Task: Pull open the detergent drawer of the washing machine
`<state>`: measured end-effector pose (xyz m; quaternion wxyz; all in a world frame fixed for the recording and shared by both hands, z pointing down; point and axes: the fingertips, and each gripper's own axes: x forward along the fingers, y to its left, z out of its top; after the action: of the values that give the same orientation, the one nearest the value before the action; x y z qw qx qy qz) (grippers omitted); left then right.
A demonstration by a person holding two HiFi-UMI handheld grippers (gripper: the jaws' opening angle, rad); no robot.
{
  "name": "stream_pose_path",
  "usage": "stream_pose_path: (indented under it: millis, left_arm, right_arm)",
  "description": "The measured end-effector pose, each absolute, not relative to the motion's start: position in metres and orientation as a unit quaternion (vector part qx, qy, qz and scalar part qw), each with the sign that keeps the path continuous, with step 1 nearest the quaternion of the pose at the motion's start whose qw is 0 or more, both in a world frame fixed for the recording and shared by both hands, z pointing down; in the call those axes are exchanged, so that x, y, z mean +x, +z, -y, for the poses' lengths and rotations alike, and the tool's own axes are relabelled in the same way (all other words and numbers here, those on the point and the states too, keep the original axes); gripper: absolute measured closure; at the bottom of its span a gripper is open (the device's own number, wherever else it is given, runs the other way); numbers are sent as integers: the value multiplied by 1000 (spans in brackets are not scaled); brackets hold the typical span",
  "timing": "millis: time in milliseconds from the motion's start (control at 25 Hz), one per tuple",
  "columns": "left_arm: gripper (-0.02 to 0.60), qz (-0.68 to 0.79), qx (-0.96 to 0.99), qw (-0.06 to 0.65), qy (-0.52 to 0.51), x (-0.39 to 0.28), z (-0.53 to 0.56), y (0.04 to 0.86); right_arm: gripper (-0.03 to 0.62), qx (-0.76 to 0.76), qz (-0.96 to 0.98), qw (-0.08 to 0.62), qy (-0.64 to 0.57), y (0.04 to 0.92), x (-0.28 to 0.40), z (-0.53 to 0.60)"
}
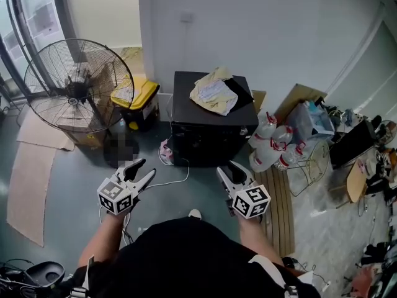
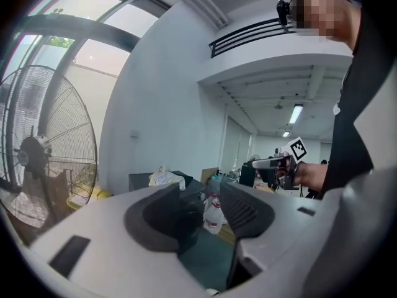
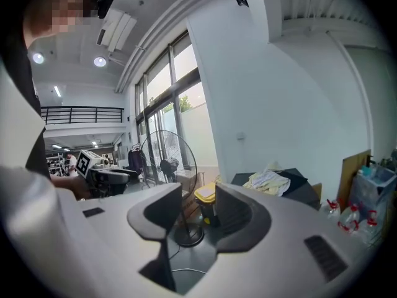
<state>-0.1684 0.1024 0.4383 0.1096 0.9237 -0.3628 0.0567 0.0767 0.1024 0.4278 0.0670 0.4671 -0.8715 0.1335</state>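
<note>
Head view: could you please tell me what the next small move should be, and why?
Probably move both grippers forward toward the black washing machine: the left gripper and right gripper are open and empty, bare floor lies between them and its front, and its drawer cannot be made out from here.

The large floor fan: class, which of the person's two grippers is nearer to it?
Left. In the head view the left gripper is below and right of the floor fan; the right gripper is farther right.
</note>
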Motion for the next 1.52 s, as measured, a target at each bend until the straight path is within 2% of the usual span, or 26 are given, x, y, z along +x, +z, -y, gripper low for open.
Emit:
stream_pose_path:
  millis: [1520]
  left_arm:
    - [370,409,900,129,78,-94,5,457]
  right_arm:
    - [414,409,896,76,158,461,143,34]
